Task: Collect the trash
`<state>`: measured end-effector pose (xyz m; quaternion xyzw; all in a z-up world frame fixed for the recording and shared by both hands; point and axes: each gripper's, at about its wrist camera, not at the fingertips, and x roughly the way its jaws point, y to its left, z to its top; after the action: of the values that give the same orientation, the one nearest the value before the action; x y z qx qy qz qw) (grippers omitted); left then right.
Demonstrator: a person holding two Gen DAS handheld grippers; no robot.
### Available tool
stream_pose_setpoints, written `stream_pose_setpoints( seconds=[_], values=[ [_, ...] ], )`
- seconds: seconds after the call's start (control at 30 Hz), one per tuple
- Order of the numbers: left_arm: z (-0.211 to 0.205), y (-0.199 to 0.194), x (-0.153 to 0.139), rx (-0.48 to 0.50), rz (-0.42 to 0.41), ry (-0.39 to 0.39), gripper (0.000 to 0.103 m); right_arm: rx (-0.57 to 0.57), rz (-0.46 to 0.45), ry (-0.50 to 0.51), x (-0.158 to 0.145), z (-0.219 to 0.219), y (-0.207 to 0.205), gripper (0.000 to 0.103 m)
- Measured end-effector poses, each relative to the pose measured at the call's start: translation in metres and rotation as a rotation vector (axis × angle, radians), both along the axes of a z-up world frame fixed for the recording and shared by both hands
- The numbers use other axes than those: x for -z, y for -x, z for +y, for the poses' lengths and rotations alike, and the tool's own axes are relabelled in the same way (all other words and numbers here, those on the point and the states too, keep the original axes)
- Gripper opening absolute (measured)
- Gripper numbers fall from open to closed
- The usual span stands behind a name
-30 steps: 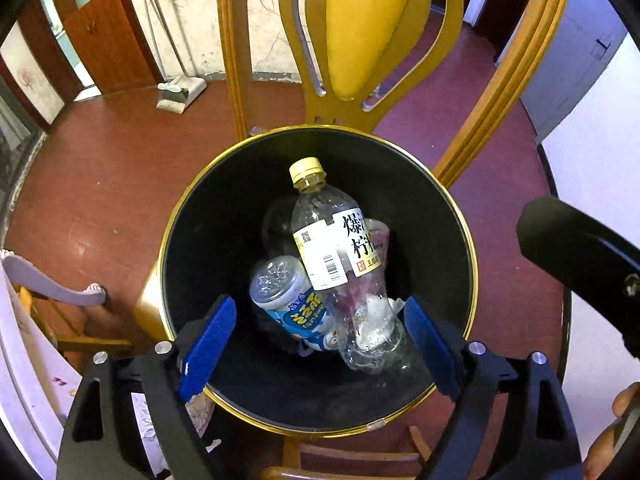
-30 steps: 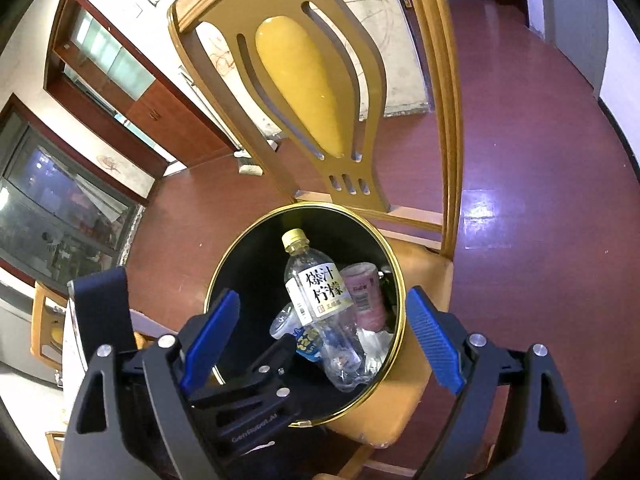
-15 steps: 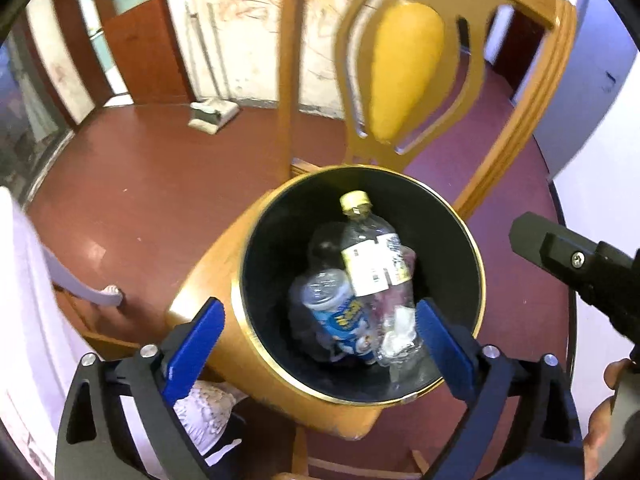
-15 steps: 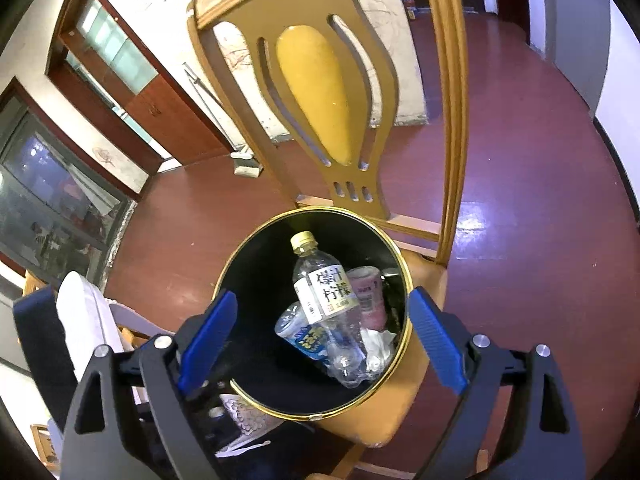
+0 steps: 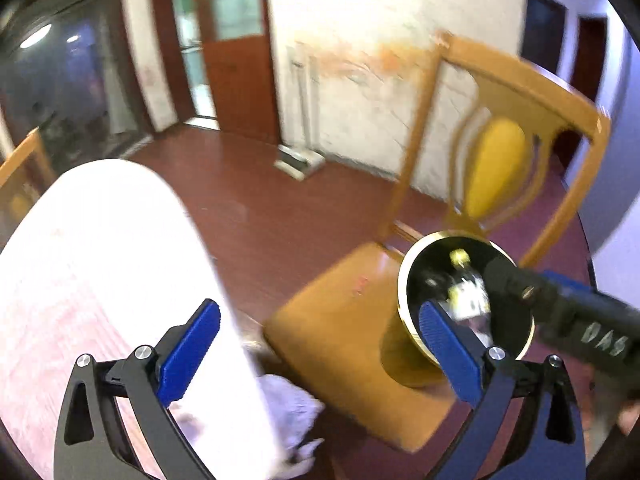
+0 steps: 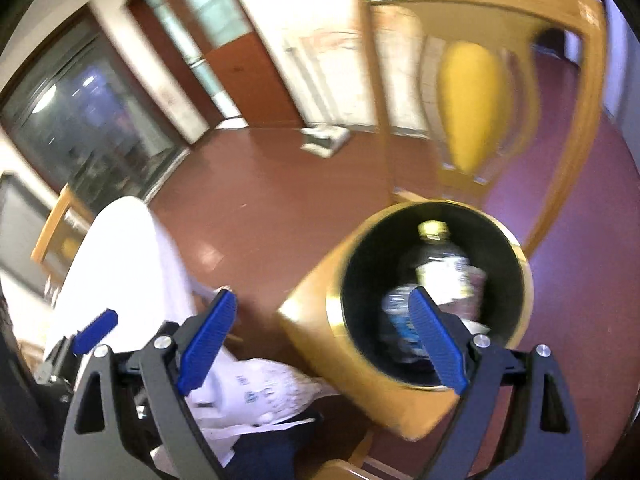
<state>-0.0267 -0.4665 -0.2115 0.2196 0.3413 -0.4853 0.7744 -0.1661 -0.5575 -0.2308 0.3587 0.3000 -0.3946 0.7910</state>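
Observation:
A black bin with a gold rim stands on a wooden chair seat. Inside it lie a clear bottle with a yellow cap and a blue-labelled container, both blurred. My left gripper is open and empty, between the white table and the bin. My right gripper is open and empty too, its right pad in front of the bin's mouth. The right tool's black body crosses the bin in the left wrist view.
A white round table fills the left side. A white plastic bag hangs below its edge. The chair's back with a yellow pad rises behind the bin. Red-brown floor lies beyond, with a white dustpan-like thing by the wall.
Both views have pulled up and away from the bin and swung left. The bin has slid from the centre to the right, and the white table has come into view. The left jaws spread slightly wider.

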Motion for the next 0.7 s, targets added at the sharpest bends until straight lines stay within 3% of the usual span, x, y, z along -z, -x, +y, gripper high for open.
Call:
stream_pose_setpoints(
  seconds=[0.2, 0.4, 0.57, 0.7],
  values=[
    [0.089, -0.056, -0.027, -0.204, -0.049, 0.064, 0.097, -0.208, -0.062, 0.074, -0.030, 0.060, -0.081, 0.088],
    [0.196, -0.110, -0.040, -0.484, -0.073, 0.109, 0.097, -0.416, -0.141, 0.136, -0.060, 0.127, -0.143, 0.089],
    [0.287, -0.137, -0.050, -0.719, -0.071, 0.152, 0.097, -0.582, -0.200, 0.161, -0.079, 0.181, -0.188, 0.089],
    [0.345, -0.143, -0.065, -0.853, -0.122, 0.178, 0.097, -0.708, -0.227, 0.187, -0.094, 0.226, -0.218, 0.089]
  ],
)
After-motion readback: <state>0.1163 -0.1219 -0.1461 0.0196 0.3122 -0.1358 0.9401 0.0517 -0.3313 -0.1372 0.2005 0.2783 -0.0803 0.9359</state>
